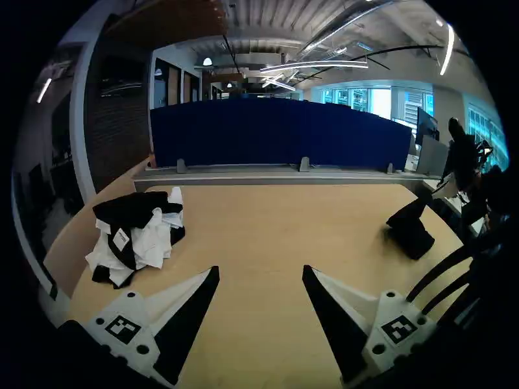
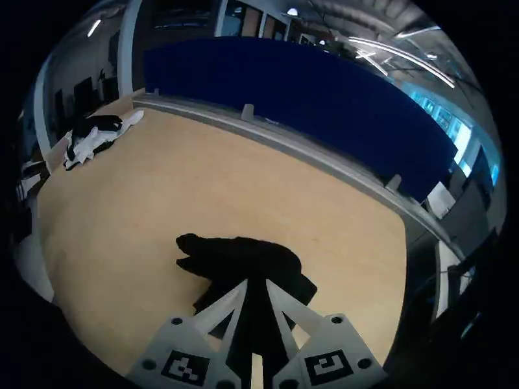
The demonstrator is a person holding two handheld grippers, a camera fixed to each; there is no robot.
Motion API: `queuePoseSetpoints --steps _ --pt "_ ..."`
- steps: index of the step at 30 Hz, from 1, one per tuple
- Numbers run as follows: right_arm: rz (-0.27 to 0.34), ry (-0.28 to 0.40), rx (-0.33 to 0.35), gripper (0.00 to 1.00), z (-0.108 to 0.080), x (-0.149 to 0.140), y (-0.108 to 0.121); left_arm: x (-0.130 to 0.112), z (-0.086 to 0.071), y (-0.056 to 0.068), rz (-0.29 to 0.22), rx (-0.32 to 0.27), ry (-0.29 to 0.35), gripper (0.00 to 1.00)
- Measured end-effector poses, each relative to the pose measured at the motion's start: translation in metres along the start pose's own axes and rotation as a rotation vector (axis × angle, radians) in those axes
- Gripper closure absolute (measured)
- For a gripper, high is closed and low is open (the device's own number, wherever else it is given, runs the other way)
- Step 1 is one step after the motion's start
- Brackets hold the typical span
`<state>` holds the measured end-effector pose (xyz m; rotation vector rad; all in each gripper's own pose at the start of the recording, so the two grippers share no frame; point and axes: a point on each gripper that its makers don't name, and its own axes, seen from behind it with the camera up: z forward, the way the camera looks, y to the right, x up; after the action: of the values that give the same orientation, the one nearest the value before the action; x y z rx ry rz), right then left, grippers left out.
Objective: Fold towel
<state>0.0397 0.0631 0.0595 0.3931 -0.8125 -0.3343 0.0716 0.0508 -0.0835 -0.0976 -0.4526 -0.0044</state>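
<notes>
Two grippers are working over one pale wooden surface (image 1: 272, 220), and you are holding one in each hand. Your left gripper (image 1: 259, 269) is hovering above the wood with its jaws standing wide apart, and bare wood is showing between them. Your right gripper (image 2: 257, 283) is reaching down onto the one black towel (image 2: 246, 259). Its jaws are drawn narrow and are pinching a fold of that dark cloth between both fingers.

That towel is lying crumpled and unfolded on the surface. In the left gripper view it is sitting on the right side, where one part of it is rising off the wood in a peak.

One more lot of cloth is sitting well apart from the towel. It is a loose pile (image 1: 136, 236) of black and white pieces, heaped near the left edge of the surface. You cannot tell how many pieces are making it up, because they are overlapping one another.

One long blue divider (image 1: 279, 133) is standing along the back edge of the surface, behind both the towel and the pile.
</notes>
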Motion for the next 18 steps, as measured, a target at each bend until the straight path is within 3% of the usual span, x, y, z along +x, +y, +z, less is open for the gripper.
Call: queuePoseSetpoints --steps 18 --pt "0.104 -0.089 -0.062 0.96 -0.006 -0.080 0.019 -0.003 0.000 0.011 0.015 -0.014 -0.004 0.05"
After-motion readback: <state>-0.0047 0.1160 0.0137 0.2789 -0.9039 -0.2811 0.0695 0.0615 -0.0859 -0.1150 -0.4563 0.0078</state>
